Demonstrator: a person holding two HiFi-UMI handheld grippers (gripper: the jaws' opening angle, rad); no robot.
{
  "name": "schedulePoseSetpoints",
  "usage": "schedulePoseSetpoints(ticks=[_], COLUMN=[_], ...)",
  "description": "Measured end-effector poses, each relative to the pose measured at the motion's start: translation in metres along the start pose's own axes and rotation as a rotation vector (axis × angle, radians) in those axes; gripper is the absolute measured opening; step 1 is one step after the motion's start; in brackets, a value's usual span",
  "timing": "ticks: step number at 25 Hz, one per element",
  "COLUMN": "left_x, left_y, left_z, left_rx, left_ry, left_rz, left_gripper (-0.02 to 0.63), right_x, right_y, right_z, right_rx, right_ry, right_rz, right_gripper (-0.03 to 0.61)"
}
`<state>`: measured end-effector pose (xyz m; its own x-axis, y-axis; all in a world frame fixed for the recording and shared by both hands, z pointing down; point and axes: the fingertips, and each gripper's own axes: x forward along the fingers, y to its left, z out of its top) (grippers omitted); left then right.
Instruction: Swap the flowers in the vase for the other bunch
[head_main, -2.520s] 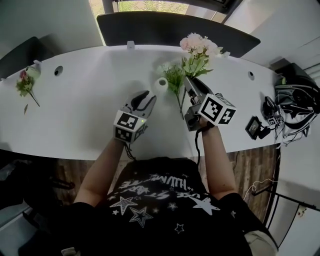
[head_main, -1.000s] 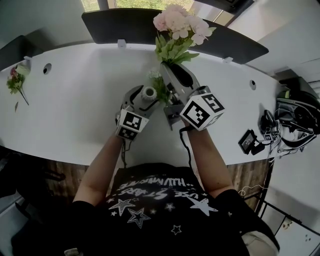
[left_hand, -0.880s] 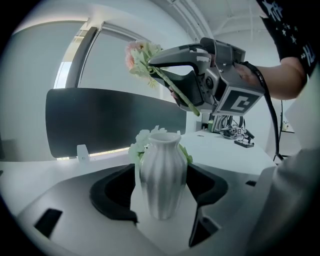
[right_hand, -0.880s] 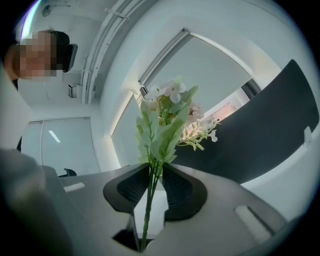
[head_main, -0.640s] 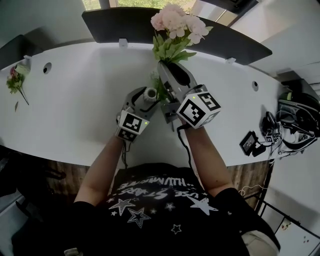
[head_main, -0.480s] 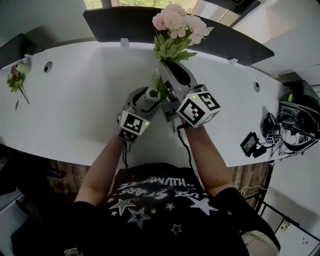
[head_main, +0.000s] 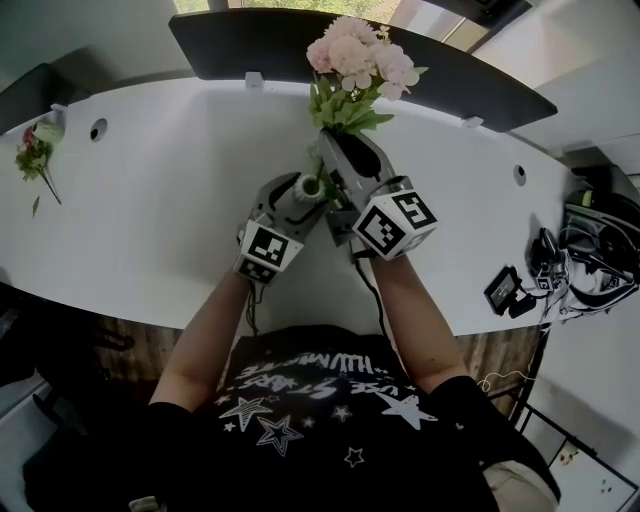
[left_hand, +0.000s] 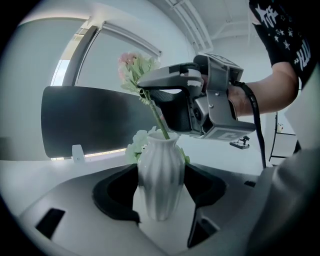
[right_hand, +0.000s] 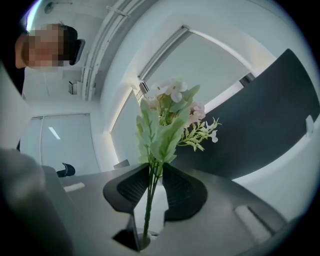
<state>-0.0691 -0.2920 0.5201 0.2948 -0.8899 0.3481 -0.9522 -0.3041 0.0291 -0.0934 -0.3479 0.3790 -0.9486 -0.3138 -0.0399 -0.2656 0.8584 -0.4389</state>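
- Vase (left_hand: 160, 175): white, ribbed, upright on the white desk (head_main: 170, 200).
- Left tongs (head_main: 298, 196): jaws have just been closing; now clamped on the vase's belly, one pad on each side.
- Pink bunch (head_main: 362, 62): a stem runs down into the vase mouth, blooms above the vase.
- Right tongs (right_hand: 154, 175): pinched on the green stems, just above the vase.
- Other bunch (head_main: 36, 158): lies flat on the desk far left of the vase, well apart.
- Desk: curved, with a round hole (head_main: 98, 129) left of the vase.
- Dark panel (head_main: 250, 40): behind the vase, along the desk's back edge.
- Black cables (head_main: 590, 230): heaped far right of the vase.
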Motion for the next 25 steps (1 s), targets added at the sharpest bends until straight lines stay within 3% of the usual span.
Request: schedulePoseSetpoints(ticks=[13, 21, 25], left_x=[-0.001, 0.0, 0.0], left_y=[0.0, 0.001, 0.0], left_z=[-0.01, -0.01, -0.01], left_rx=[-0.009, -0.008, -0.008], left_ry=[-0.009, -0.011, -0.01], left_rz=[0.008, 0.01, 0.011], left_gripper=[0.295, 0.295, 0.295], right_x=[-0.025, -0.035, -0.041], right_y=[0.009, 0.02, 0.02], right_z=[-0.048, -0.083, -0.093], right_rx=[-0.045, -0.19, -0.212], right_ry=[0.171, 0.283, 0.299], right_rz=[0.077, 0.051, 0.029], right_gripper=[0.083, 0.084, 0.086])
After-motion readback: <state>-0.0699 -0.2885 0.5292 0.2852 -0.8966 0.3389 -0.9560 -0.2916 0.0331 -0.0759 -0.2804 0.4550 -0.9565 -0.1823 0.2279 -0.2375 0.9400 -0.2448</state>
